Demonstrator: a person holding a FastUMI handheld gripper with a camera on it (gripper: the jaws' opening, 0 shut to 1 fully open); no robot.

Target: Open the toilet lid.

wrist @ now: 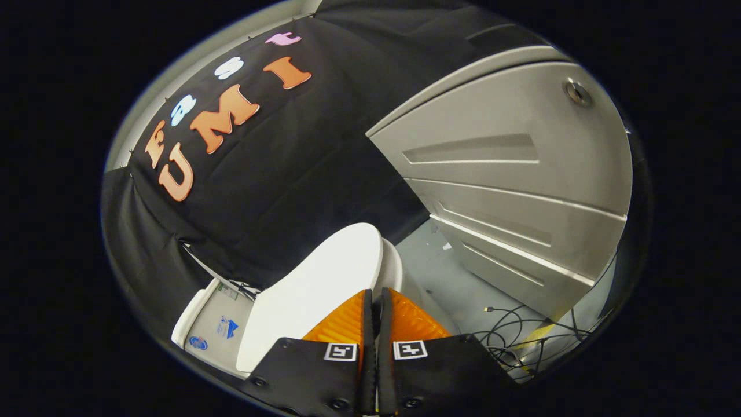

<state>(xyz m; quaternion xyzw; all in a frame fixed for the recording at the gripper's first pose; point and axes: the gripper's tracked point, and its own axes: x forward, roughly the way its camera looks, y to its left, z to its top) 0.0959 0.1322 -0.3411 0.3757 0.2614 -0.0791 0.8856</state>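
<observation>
White toilet lid (312, 289) sits partly raised, its edge pinched in my nearly closed claw (375, 304). I judge I should swing it back slowly, keeping the grip steady.

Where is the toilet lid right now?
In the gripper view, the white toilet lid lies just beyond the closed gripper, between the tank and the grey door.

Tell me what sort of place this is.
Probably a mock bathroom set in a booth: a white toilet lid just ahead of the shut hand-held gripper, the tank beside it, black cloth wall behind, loose cables on the floor.
</observation>
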